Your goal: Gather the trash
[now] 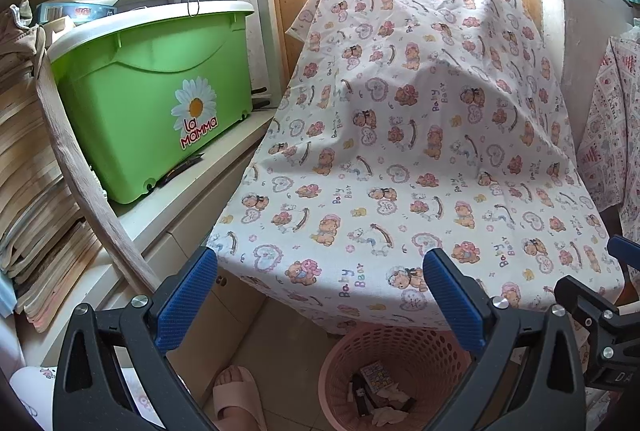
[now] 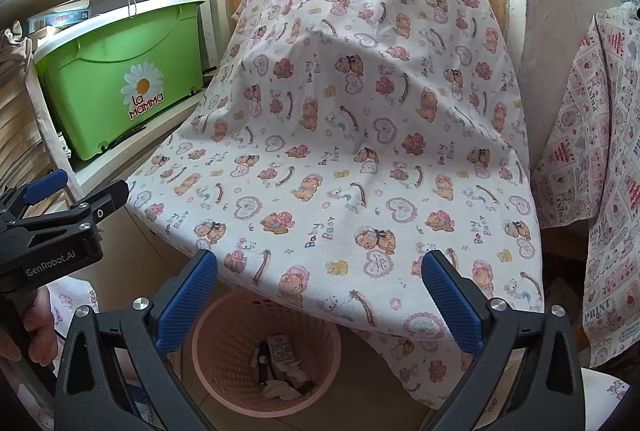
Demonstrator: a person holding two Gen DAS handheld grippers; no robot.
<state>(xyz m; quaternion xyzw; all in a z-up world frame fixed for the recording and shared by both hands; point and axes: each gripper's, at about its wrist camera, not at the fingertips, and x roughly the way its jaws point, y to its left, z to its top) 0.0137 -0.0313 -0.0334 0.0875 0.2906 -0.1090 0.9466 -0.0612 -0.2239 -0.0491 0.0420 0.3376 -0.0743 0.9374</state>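
Both grippers hang with jaws wide apart and nothing between them: the left gripper and the right gripper. Below them a pink basket stands on the floor, partly under the cloth edge, with trash inside. A foot in a slipper is just beside it. The cloth reads "Baby Bear". Farther left, a green box reads "La Mamma"

Basket on floor below cloth's front edge, trash inside, bin on shelf left.
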